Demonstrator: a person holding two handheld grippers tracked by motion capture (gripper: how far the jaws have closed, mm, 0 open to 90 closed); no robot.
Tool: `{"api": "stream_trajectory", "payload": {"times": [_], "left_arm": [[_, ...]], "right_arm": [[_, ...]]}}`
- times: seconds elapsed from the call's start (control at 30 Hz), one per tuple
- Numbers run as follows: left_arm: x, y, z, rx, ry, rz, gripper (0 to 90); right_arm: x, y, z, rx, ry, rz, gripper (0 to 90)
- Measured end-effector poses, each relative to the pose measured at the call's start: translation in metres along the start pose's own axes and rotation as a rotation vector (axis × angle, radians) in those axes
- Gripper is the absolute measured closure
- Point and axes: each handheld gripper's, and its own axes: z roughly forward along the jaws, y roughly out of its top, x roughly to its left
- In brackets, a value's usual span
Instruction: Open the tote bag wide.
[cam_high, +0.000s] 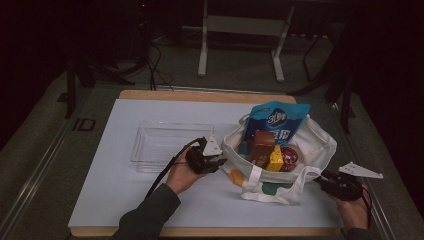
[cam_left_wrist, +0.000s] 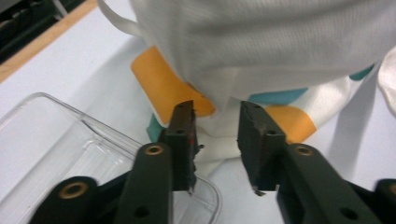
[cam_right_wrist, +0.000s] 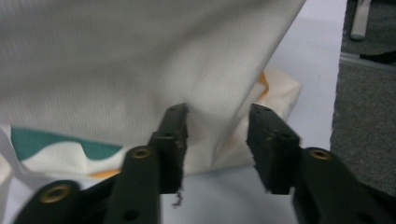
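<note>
two black two-jaw grippers work at a cream canvas tote bag with orange and teal patches (cam_high: 280, 165), one on each side of it. the left gripper (cam_high: 220, 162) sits at the bag's left edge, jaws spread; in the left gripper view (cam_left_wrist: 217, 140) a fold of the cloth hangs between the jaws, and the pads seem not to press on it, though the view is too close to be sure. the right gripper (cam_high: 324, 179) sits at the bag's near right corner, jaws likewise spread, with cloth just ahead of them in the right gripper view (cam_right_wrist: 217, 140) and nothing pinched.

the bag stands open right of centre on the white sheet covering the wooden table (cam_high: 125, 190). inside it stand a blue foil snack pouch (cam_high: 275, 120), a brown carton (cam_high: 262, 145), a small yellow box (cam_high: 275, 159) and a round red-lidded tin (cam_high: 290, 156). left of the bag, just beyond the left gripper, lies a clear plastic rectangular tray (cam_high: 160, 142).
</note>
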Motion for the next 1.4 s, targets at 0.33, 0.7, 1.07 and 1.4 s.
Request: {"api": "stream_trajectory", "payload": {"times": [0.33, 0.7, 1.07, 1.4], "left_arm": [[0.009, 0.012, -0.011, -0.078, -0.033, -0.004, 53.7], [0.004, 0.023, 0.000, -0.052, -0.040, 0.026, 86.8], [-0.004, 0.020, 0.006, 0.013, -0.012, 0.046, 87.8], [-0.011, 0.014, 0.019, 0.071, 0.008, 0.042, 87.8]], "right_arm": [[-0.007, 0.022, 0.003, 0.010, 0.029, 0.007, 40.4], [-0.010, 0.026, 0.016, 0.032, 0.072, 0.031, 72.2], [-0.003, 0.024, 0.018, 0.056, 0.025, 0.004, 89.1], [-0.006, 0.015, 0.021, 0.101, -0.029, 0.013, 89.6]]}}
